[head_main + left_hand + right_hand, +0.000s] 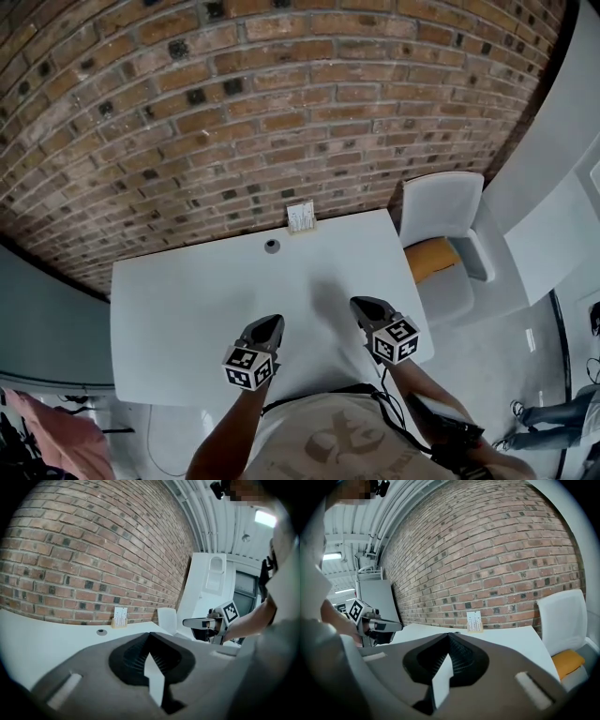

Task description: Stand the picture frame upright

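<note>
While the left gripper [270,323] and right gripper [362,306] are held clenched and empty over the near side of the white table [169,319], the picture frame [301,217] is seen upright at the far edge against the brick wall [281,94]. Little appears left to be done.

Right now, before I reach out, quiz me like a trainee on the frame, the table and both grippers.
1. True or false: the picture frame lies flat at the middle of the table.
2. The left gripper and right gripper are: A open; B shut and empty; C shut on the frame.
3. Fill in: right of the table stands a white ____ with an orange seat.
Key: 1 false, it stands upright by the brick wall; 2 B; 3 chair.
</note>
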The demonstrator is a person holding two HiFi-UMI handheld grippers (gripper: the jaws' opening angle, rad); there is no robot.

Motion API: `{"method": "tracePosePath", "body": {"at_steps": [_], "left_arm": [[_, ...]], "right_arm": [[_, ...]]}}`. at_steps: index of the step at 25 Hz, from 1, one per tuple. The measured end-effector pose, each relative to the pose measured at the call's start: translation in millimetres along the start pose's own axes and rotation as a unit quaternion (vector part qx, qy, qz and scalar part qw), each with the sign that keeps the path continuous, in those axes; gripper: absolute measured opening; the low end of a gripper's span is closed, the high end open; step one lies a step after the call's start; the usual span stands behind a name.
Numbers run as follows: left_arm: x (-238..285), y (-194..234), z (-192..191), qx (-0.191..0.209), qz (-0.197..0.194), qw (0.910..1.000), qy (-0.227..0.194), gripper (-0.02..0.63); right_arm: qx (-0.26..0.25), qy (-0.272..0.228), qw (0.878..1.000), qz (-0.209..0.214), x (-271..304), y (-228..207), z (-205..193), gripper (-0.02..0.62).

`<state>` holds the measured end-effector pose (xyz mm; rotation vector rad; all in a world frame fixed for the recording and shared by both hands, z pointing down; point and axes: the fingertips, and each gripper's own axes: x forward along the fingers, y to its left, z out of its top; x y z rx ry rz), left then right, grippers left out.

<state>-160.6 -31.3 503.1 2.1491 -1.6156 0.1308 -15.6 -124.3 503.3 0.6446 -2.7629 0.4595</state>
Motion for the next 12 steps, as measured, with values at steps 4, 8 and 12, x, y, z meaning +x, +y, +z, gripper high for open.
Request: {"method": "tracePosePath", "body": {"at_steps": [4, 8, 12], "left_arm": [[-7, -3, -7, -0.002, -0.002, 1.0000, 0.001, 0.002], [-12, -6, -10, -0.007, 0.000, 1.0000, 0.000, 0.002], [-14, -7, -10, -0.009, 0.002, 1.0000, 0.000, 0.002]], "right_arm": [[-0.005, 0.000, 1.000, 0.004, -2, 9, -4, 0.008], [-0.005, -0.005, 1.000, 0.007, -2, 12, 0, 0.008], [-0.004, -0.009, 1.000, 0.011, 1, 15, 4, 0.008]]}}
